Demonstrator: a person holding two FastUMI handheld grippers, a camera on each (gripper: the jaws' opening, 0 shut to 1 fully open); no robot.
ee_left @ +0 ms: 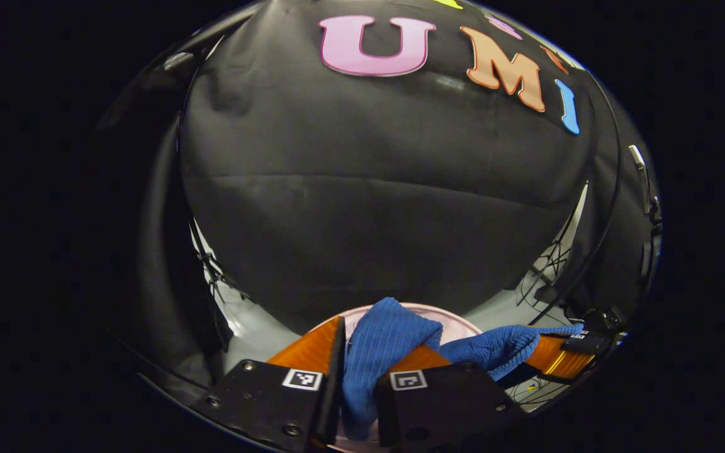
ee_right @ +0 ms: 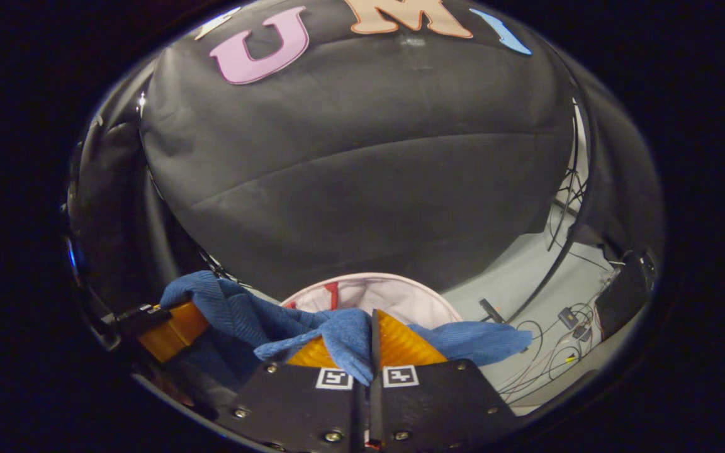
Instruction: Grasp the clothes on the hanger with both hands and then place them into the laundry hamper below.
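Garment [ee_left: 375, 352], blue ribbed knit, held between both tools above the laundry hamper [ee_right: 372, 296], whose pale pink rim and lining sit just below and ahead. Left hand-held gripper [ee_left: 362, 371]: fingers part way apart with a thick fold of cloth bunched between them, apparently clamped on it. Right hand-held gripper [ee_right: 372, 352]: fingers almost together, pinching a thin edge of the same cloth. Fabric spans from one tool to the other and sags between. No hanger visible, so judged step: carry and lower, grasp already made. Next move calls for bringing both tools down over the hamper mouth together, then releasing so the cloth falls inside rather than draping over the rim. Floor [ee_right: 526, 277] pale grey, loose cables [ee_right: 557, 352] on it; black cloth wall [ee_left: 387, 214] behind.
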